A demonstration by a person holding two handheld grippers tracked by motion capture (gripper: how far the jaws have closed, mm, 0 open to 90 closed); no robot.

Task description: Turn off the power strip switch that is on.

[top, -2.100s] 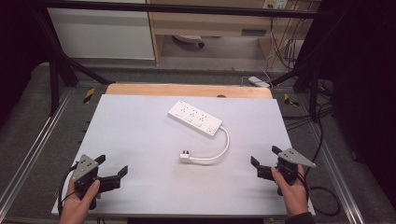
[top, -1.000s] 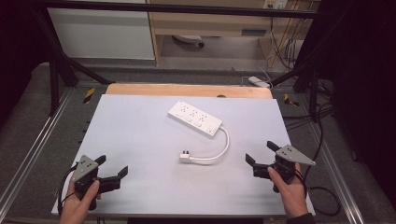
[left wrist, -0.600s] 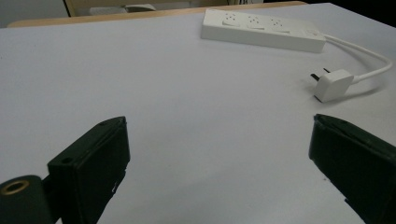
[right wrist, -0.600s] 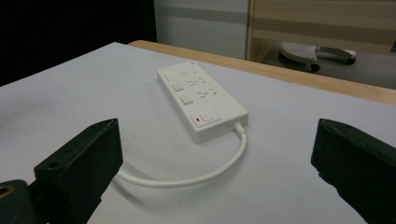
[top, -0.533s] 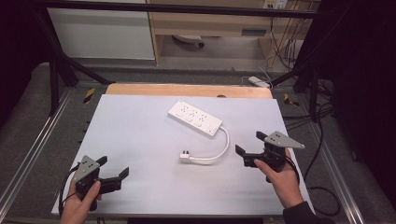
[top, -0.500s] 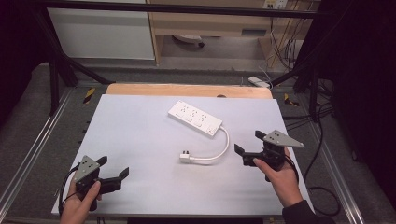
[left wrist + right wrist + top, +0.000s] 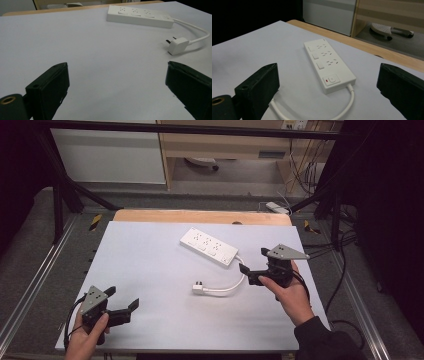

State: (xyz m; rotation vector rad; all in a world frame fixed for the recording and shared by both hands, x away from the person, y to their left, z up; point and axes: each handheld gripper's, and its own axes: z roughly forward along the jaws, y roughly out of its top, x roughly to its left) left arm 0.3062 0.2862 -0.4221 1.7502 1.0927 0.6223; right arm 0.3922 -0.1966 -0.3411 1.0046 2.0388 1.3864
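Observation:
A white power strip point(image 7: 209, 246) lies slantwise at the middle back of the white tabletop point(image 7: 150, 265). Its cable point(image 7: 231, 289) loops to a white plug point(image 7: 199, 289) lying loose on the table. My right gripper point(image 7: 254, 261) is open, just right of the strip's switch end and above the cable. In the right gripper view the strip point(image 7: 324, 62) lies between and beyond the open right gripper point(image 7: 329, 70). My left gripper point(image 7: 122, 298) rests open at the near left, holding nothing. The left gripper view shows the strip point(image 7: 140, 17) and plug point(image 7: 177, 45) far ahead of the open left gripper point(image 7: 117, 67).
A wooden strip point(image 7: 200, 216) borders the tabletop's back edge. Metal frame rails point(image 7: 35, 285) run along both sides. Cables and a second white adapter point(image 7: 276, 207) lie on the floor behind and to the right.
My right gripper has moved forward and left from the table's near right corner to the power strip's switch end. The left gripper has stayed put.

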